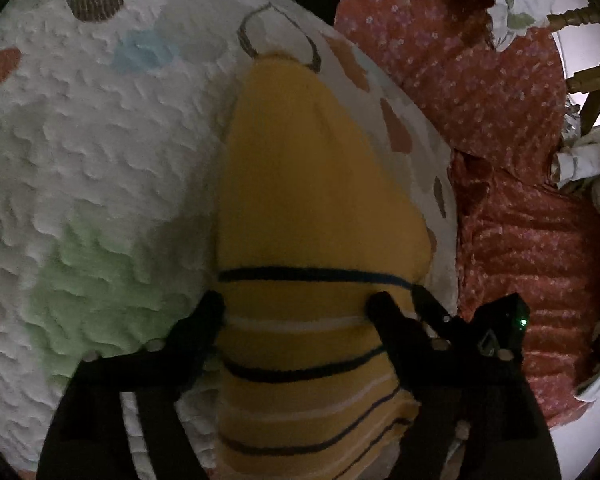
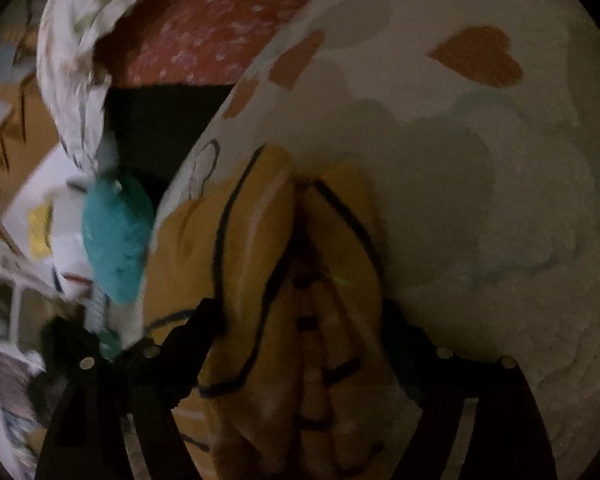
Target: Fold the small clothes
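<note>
Grippers, the left gripper [image 1: 296, 308] and right gripper [image 2: 300, 320], both stand released over the yellow striped garment [image 1: 312, 184], which lies folded narrow near the quilt's [image 1: 80, 152] far edge, so this piece looks nearly done while the red floral garment [image 1: 500, 128] beyond waits unfolded.

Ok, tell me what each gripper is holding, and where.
Nothing: left gripper and right gripper are open, straddling the yellow striped knit garment.
</note>
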